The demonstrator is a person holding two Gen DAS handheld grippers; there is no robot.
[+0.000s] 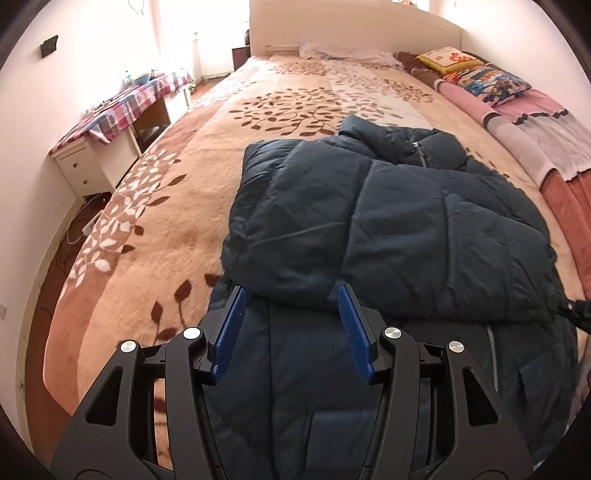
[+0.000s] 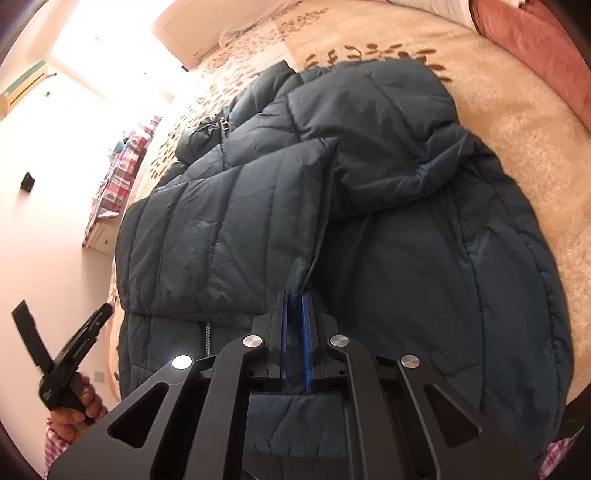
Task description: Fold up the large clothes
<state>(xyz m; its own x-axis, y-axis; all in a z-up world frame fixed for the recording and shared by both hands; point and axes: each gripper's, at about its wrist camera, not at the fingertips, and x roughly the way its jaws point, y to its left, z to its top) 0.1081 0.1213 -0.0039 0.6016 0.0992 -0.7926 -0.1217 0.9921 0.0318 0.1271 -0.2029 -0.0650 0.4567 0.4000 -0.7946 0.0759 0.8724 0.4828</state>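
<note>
A dark blue puffer jacket (image 1: 388,221) lies partly folded on the bed, its sleeves laid across the body and its collar and zip at the far end. My left gripper (image 1: 291,295) is open and empty, just above the near part of the jacket. My right gripper (image 2: 295,295) is shut on a fold of the jacket (image 2: 332,206), pinching the edge of the panel that lies across the middle. The left gripper also shows in the right wrist view (image 2: 107,310), held in a hand at the lower left.
The bed carries a tan blanket with a leaf pattern (image 1: 166,229). Pillows (image 1: 484,79) and pink bedding (image 1: 535,125) lie along the right side. A white headboard (image 1: 351,26) stands at the far end. A white cabinet with a checked cloth (image 1: 110,122) stands left of the bed.
</note>
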